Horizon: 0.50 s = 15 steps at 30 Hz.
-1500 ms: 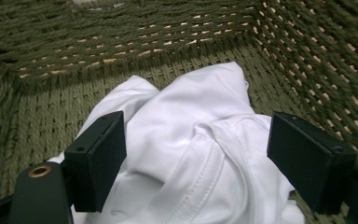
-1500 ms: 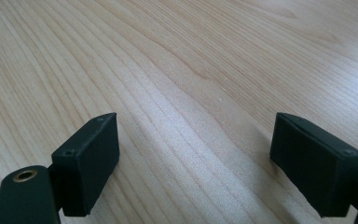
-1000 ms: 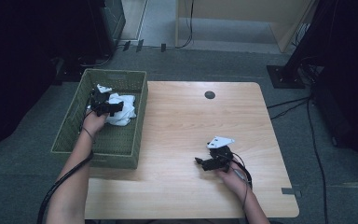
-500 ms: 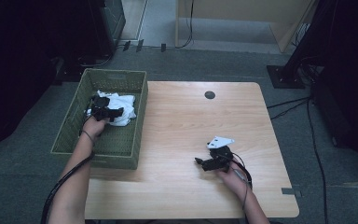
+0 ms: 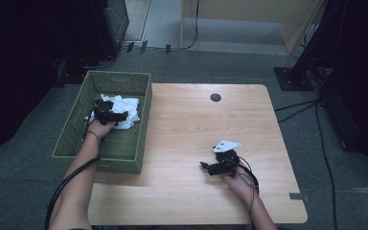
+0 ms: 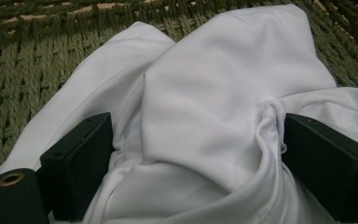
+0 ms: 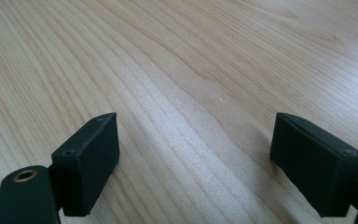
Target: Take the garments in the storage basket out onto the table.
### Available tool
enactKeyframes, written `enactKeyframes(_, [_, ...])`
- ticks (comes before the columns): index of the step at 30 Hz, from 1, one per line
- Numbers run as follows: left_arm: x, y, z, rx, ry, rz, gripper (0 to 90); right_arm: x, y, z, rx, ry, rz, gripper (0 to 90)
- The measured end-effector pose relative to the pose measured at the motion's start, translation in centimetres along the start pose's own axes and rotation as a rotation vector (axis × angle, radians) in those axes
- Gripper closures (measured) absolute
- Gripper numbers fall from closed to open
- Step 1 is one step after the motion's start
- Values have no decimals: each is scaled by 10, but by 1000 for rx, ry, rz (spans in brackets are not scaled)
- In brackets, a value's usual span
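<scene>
Grey carpet floor, wood table (image 5: 187,143) centre. Green basket (image 5: 72,139) at table's 9 o'clock edge, white cloth (image 5: 124,108) bunched at its 12 o'clock end. Left gripper (image 5: 117,115) in basket, jaws just opened wide, cloth bulging between them. Right gripper (image 5: 205,166) at table's 5 o'clock, jaws spread over bare wood.
</scene>
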<state>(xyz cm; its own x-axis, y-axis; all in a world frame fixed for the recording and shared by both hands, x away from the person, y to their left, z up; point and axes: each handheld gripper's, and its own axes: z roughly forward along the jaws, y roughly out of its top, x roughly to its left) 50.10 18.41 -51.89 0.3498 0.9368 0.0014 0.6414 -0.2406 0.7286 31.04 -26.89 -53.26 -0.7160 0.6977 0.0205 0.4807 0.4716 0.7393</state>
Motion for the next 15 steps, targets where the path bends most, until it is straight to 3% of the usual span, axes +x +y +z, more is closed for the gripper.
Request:
enactKeyframes(8, [4,3,2,14,-30,12,99,0,1,1,-1,-2,5,160])
enactKeyframes(15, [5,2,4,-1,-23,20,103,0,1,2,-2,-1,0,160])
